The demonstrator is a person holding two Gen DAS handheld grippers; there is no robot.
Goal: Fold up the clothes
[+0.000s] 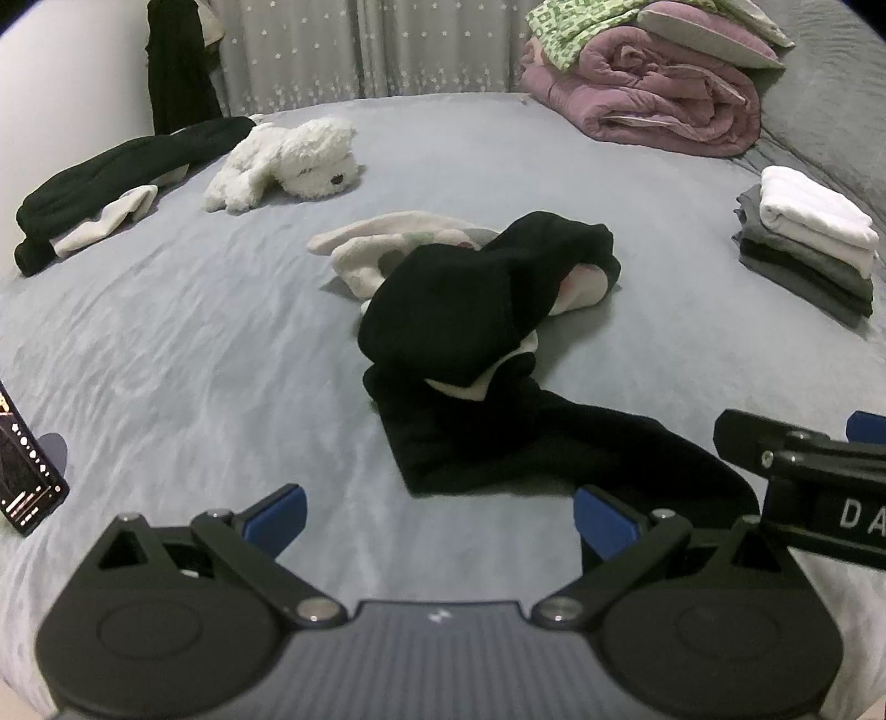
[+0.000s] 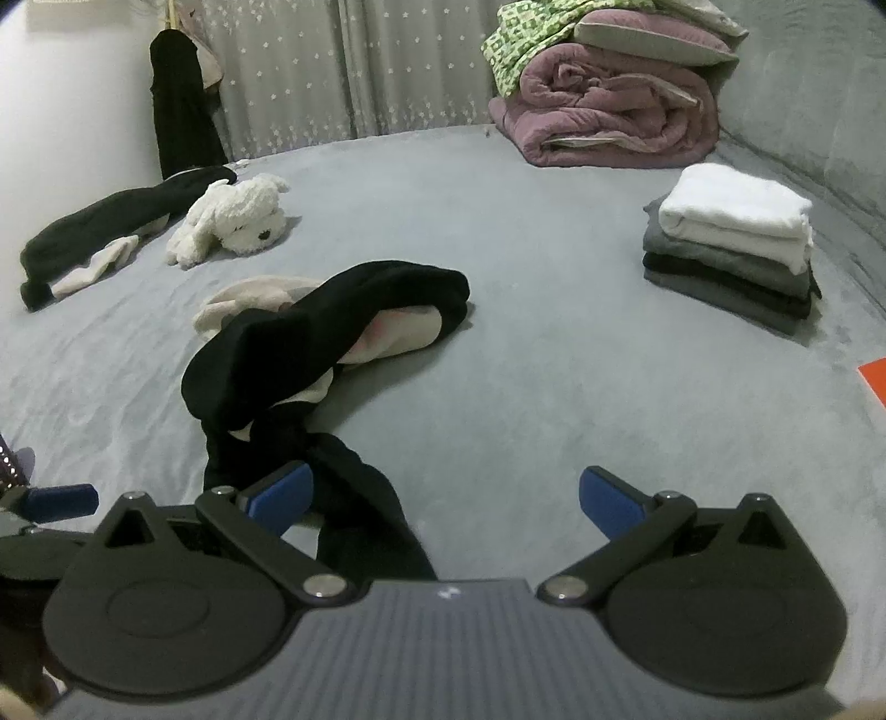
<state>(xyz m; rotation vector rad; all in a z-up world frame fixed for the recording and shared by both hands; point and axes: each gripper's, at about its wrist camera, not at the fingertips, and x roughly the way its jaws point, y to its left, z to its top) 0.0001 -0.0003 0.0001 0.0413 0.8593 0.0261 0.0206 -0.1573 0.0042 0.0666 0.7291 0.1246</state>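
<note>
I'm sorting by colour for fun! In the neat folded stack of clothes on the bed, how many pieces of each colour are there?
White folded cloth on top: 1
Grey folded pieces: 2, one under the white and one at the bottom
Black folded piece between the greys: 1
Total: 4, as far as the layers show from here.

A home bedroom: grey-sheeted bed [image 1: 166, 332], rolled quilt [image 1: 648, 94], plush toy [image 1: 288, 160], starred curtains [image 1: 343, 50].

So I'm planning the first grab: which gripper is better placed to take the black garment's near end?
Probably the right gripper: the crumpled black garment already trails between its open blue fingers.
</note>
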